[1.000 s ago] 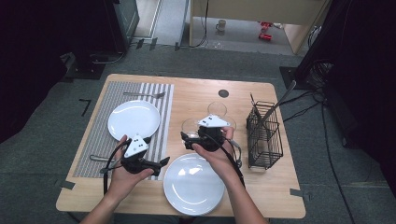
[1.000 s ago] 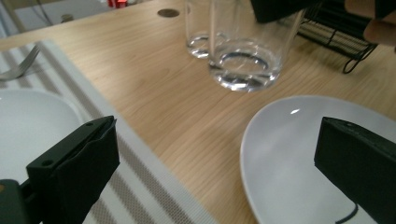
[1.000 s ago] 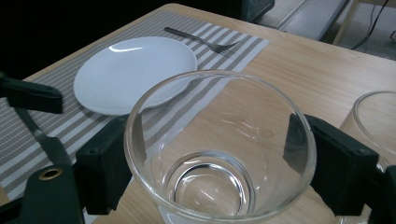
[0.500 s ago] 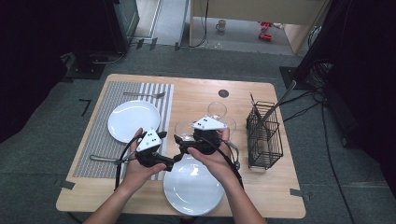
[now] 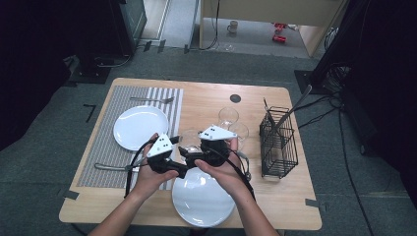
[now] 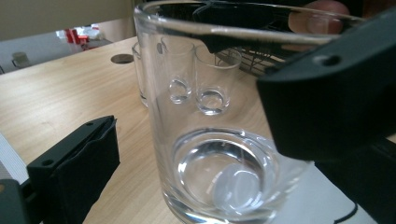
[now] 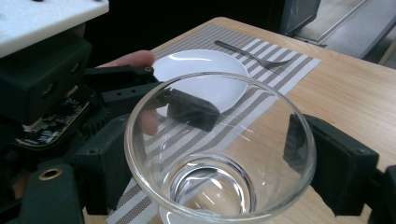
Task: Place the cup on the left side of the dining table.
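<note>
A clear empty glass (image 5: 189,139) stands upright between the two grippers near the middle of the wooden table (image 5: 206,101). My right gripper (image 5: 193,150) reaches in from the right, and in the right gripper view its jaws (image 7: 219,172) press the glass (image 7: 215,154) on both sides. My left gripper (image 5: 179,160) faces it from the left. In the left gripper view the glass (image 6: 210,140) stands between its jaws (image 6: 201,140); the left jaw is apart from the glass and the right jaw is close beside it.
Two more glasses (image 5: 228,117) (image 5: 239,132) stand behind. One white plate (image 5: 140,127) lies on the striped placemat (image 5: 105,142) and another (image 5: 202,196) at the front edge. A fork (image 5: 151,100) lies at the mat's far end, and a black wire basket (image 5: 279,142) stands right.
My left hand has moved right, bringing its gripper up to the glass and the right gripper. The right gripper with the glass has shifted only slightly left.
</note>
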`<control>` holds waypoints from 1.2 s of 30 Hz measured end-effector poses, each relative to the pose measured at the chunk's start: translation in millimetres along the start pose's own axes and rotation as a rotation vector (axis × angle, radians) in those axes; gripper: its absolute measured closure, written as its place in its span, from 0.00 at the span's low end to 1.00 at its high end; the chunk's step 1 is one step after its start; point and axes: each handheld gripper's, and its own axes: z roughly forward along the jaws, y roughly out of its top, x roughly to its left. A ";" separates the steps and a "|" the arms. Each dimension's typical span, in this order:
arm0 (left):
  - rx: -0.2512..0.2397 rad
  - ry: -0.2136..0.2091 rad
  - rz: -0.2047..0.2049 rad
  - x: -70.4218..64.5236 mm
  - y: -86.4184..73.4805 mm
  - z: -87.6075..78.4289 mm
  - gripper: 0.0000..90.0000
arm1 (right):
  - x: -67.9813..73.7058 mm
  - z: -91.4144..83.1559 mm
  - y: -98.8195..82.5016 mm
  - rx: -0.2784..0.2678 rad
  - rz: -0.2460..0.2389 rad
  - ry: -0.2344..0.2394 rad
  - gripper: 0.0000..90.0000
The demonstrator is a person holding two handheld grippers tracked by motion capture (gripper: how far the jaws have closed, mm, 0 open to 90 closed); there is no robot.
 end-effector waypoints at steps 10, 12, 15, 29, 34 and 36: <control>-0.040 -0.022 0.056 -4.0 -1.4 -3.8 0.20 | 6.4 0.2 -1.7 0.013 -0.016 0.054 0.20; -0.035 -0.016 0.075 -4.7 -2.6 -5.0 0.24 | 7.3 2.1 -2.2 0.017 -0.020 0.060 0.20; -0.026 -0.010 0.095 -4.4 -5.8 -6.4 0.24 | 5.8 4.0 -3.8 0.035 -0.004 0.085 0.19; 0.000 0.061 0.019 15.3 -20.9 -13.5 0.25 | -10.6 -10.1 -11.1 -0.006 0.031 0.087 0.15; 0.019 0.102 0.010 23.7 -25.2 -16.9 0.25 | -18.3 -15.1 -17.1 -0.010 0.042 0.062 0.15; 0.027 0.116 -0.002 26.9 -27.9 -17.3 0.25 | -20.7 -16.1 -20.4 -0.009 0.047 0.052 0.15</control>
